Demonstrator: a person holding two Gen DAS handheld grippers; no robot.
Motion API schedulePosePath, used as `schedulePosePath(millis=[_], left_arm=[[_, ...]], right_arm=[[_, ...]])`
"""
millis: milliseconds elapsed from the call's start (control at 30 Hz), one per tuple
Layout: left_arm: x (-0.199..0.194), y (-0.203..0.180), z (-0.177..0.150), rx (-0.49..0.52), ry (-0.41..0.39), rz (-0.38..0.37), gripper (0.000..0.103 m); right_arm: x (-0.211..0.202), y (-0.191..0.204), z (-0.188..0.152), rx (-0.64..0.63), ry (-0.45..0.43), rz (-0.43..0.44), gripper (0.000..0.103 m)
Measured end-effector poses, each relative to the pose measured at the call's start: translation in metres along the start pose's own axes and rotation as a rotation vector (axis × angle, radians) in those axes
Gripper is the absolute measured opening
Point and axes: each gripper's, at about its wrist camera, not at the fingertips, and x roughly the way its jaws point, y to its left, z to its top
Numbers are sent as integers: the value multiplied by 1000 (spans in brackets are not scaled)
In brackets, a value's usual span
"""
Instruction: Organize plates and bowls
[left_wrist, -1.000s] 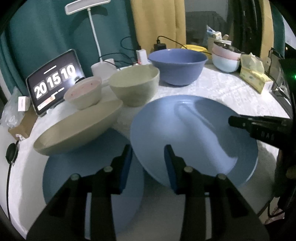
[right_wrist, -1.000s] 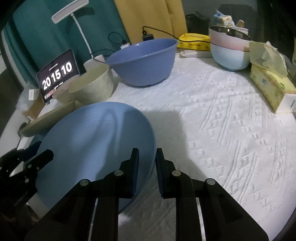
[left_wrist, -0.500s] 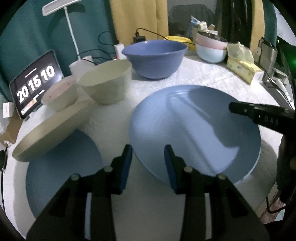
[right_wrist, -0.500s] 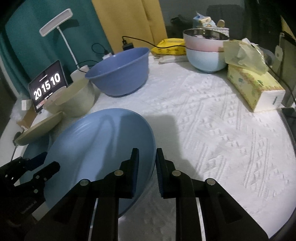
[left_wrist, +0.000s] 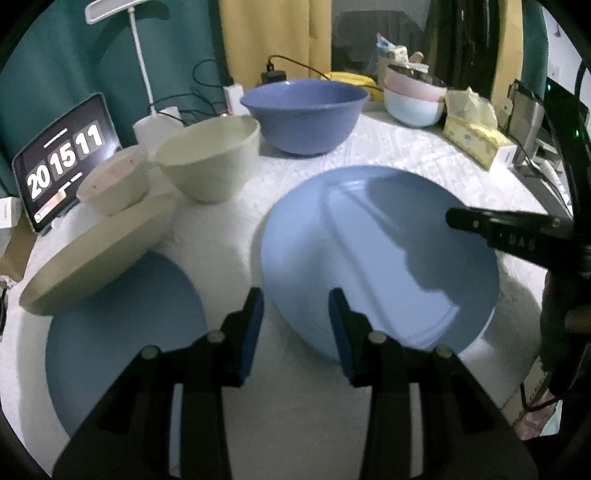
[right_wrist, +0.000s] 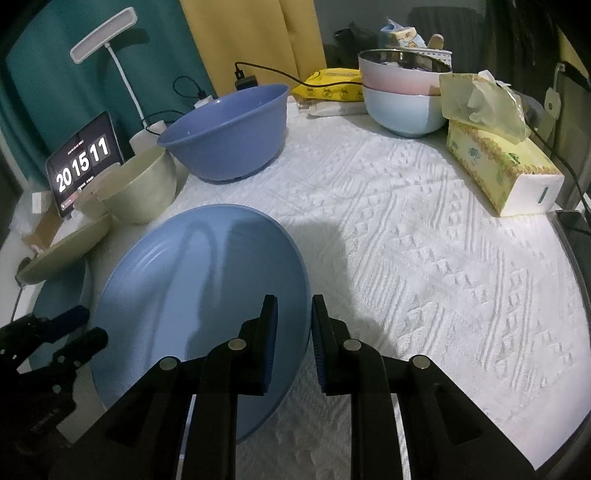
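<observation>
A light blue plate (left_wrist: 376, 251) (right_wrist: 192, 295) is tilted above the white cloth. My right gripper (right_wrist: 293, 332) is shut on its right rim, one pad inside the plate and one outside; it enters the left wrist view from the right (left_wrist: 480, 225). My left gripper (left_wrist: 295, 321) stands part open at the plate's opposite rim, which lies between the jaws with a strip of cloth showing beside the left pad. A second blue plate (left_wrist: 122, 332) lies flat at the left, and a beige plate (left_wrist: 99, 258) leans on it.
Behind stand a beige bowl (left_wrist: 210, 166), a small pink-white bowl (left_wrist: 114, 184) and a large blue bowl (left_wrist: 303, 114). Stacked pink and pale blue bowls (right_wrist: 402, 96) and a tissue box (right_wrist: 498, 166) sit at the back right. A tablet clock (left_wrist: 62, 162) and lamp stand at the left.
The blue plate has shifted a little to the right in my right gripper, away from the beige plate. Both grippers keep the same jaw gap.
</observation>
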Motion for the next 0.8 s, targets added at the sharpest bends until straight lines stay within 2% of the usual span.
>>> schedulePosePath(millis=[100,267,433,800], left_arm=[[-9,9,1,-25,-30,2,45],[-24,23,2,-54,-84,5,46],[-41,37,4,-71,-138,9,46],[-71,77,4,-118,-242,38,46]], right_arm=[[-2,2,1,10,2,-17,21],[-13,5,5,19,-34,-76,29],[-27,20,12,-9,-78,-97,30],[-45,76,27,-107,-139,-67,31]])
